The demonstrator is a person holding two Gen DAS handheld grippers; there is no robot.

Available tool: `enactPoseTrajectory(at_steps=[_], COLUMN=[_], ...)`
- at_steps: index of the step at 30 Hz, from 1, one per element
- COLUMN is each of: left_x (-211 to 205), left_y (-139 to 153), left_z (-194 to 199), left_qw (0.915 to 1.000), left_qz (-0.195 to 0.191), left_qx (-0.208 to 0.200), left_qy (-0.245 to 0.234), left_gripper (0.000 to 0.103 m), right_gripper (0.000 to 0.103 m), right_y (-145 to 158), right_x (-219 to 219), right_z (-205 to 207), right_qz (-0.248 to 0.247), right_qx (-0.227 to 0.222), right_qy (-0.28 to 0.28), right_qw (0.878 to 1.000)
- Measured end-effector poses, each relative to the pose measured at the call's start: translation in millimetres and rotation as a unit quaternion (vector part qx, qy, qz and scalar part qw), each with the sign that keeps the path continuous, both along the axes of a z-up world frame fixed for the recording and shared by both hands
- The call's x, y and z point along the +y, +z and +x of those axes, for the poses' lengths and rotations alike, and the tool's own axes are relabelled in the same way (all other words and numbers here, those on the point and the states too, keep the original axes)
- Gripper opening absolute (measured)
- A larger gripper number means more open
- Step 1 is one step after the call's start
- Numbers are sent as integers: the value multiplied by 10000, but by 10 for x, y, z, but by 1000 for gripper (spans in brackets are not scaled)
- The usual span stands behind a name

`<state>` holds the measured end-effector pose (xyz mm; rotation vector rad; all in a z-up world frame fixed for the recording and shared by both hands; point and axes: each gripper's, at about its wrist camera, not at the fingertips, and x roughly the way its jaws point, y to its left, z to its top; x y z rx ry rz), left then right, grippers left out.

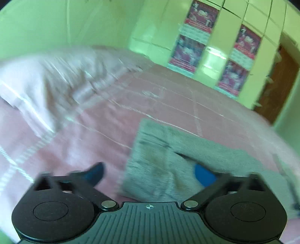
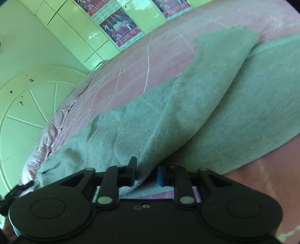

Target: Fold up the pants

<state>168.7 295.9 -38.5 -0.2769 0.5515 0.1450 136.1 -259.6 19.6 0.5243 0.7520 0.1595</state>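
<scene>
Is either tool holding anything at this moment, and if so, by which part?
Left tool: wide open, holding nothing. Right tool: a raised fold of the grey fleece pants sits between its pads; whether they press it cannot be told.

1. Posters [image 1: 201,16] on cupboard doors [image 1: 215,56]: red/white print, too blurred to read in left wrist view.
2. Same posters, right wrist view: pale script on dark red, illegible.
3. No other text, brands or nos. legible.

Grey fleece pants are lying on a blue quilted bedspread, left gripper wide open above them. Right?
Not quite: the quilted bedspread is pink, not blue, as both wrist views show. The grey fleece pants do lie on it, and the left gripper is wide open above them.
</scene>
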Motion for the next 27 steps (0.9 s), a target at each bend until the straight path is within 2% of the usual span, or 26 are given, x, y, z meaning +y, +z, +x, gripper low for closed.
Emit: enactPoseTrajectory(at_steps=[2,5,7,9,12,15,16,18,19,20,21,23,27], left_x=[-161,-570,-947,-1253,-1678,-2030,-2075,-2049,-2036,-2003,-1981,-2004,-2041], left_y=[97,141,147,119,31,-125,-189,-185,-166,-166,-170,-167,-184], left_z=[-130,-266,-309,-341,-241,-227,-233,-250,-255,-262,-269,-301,-291], left_qw=[9989,9947,9901,9900,9877,9763,9751,9787,9814,9838,9853,9857,9849], left_qz=[462,1019,1400,1405,1533,2099,2146,1961,1810,1669,1574,1547,1596], left_qx=[23,9,49,0,174,383,448,472,489,495,490,481,487], left_qy=[58,-147,-68,-80,-240,-353,-347,-389,-411,-428,-442,-458,-453], left_gripper=[103,103,103,103,103,103,103,103,103,103,103,103,103], right_gripper=[32,32,32,32,32,31,31,29,23,6,0,2,1], right_y=[86,229,315,378,413,307,249,132,111,117,121,123,82], right_x=[-104,-85,-36,93,277,458,509,543,523,478,424,323,63], right_z=[-118,-185,-141,-43,133,343,392,429,408,367,309,209,-19], right_qz=[-257,-796,-1125,-1518,-2083,-2884,-3214,-3708,-3727,-3656,-3616,-3511,-2829], right_qx=[-184,-544,-695,-821,-889,-620,-529,-323,-295,-304,-281,-237,18], right_qy=[-79,-171,-137,-30,189,424,464,566,644,647,618,545,147], right_qw=[9995,9952,9911,9850,9738,9545,9443,9264,9252,9280,9298,9344,9590])
